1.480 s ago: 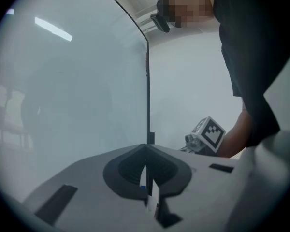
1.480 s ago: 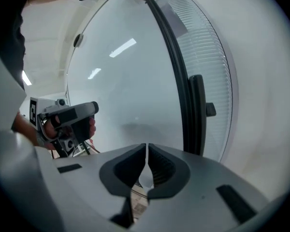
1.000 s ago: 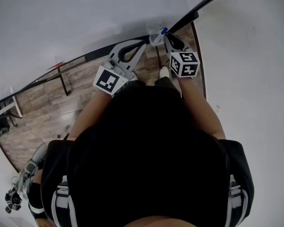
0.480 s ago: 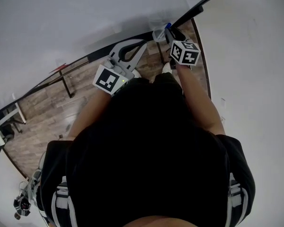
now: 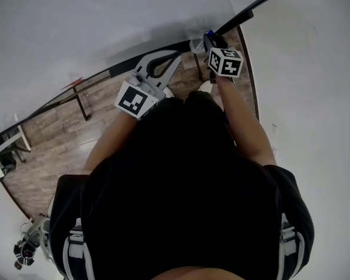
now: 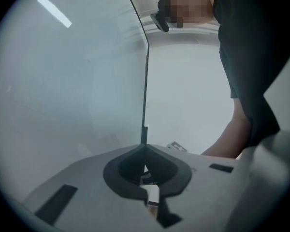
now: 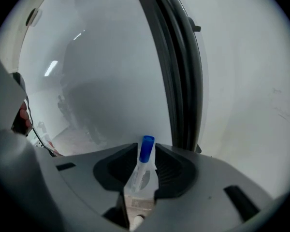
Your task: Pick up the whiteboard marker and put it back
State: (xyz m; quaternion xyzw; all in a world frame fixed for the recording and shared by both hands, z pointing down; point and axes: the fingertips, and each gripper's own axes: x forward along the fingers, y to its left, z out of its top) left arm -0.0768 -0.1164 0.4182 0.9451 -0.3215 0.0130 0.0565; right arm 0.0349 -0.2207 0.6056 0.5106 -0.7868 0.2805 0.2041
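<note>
- Soft, flat light all round, nothing harsh; fisheye bends the edges, corners gone black.
- Strip-light glare (image 6: 54, 10) on the glossy board (image 6: 63, 105), high above the blurry fingers (image 6: 87, 182) of the left gripper (image 6: 145, 149).

Whiteboard marker (image 7: 142, 170) base hidden between right gripper (image 7: 146, 147) fingers (image 7: 171, 170), marker tiny from overhead

no readable text, labels or numbers
</note>
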